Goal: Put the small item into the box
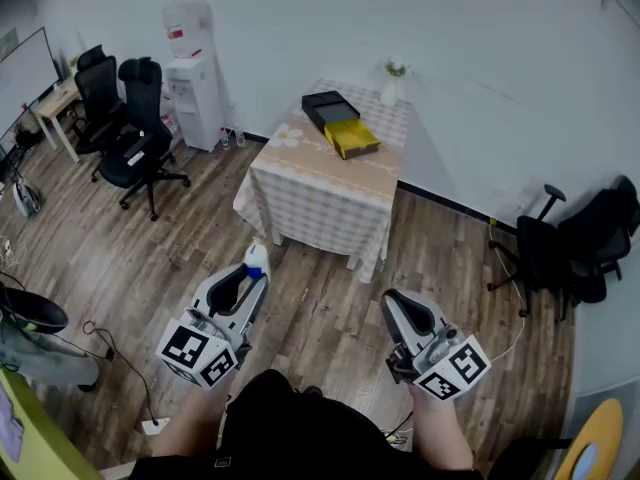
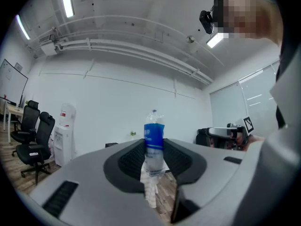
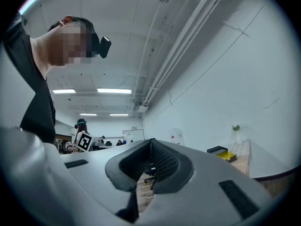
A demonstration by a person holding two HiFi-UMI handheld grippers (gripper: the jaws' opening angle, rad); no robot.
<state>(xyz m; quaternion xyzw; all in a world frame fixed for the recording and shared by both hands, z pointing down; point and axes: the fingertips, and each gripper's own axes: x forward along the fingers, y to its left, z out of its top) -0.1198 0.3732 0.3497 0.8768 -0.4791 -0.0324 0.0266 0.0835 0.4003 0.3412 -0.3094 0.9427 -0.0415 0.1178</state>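
The left gripper (image 1: pixel 250 276) is clamping a small bottle (image 2: pixel 153 142) upright between its jaws, near the person and well apart from the far table (image 1: pixel 300 183), where the yellow box (image 1: pixel 352 139) is sitting. The right gripper (image 1: pixel 400 306) is hanging empty, with its jaws together.

Against the white wall, a water dispenser (image 1: pixel 192 76) near two black office chairs (image 1: pixel 138 136), then a checked-cloth table (image 1: pixel 322 186) bearing a white vase (image 1: pixel 390 90).
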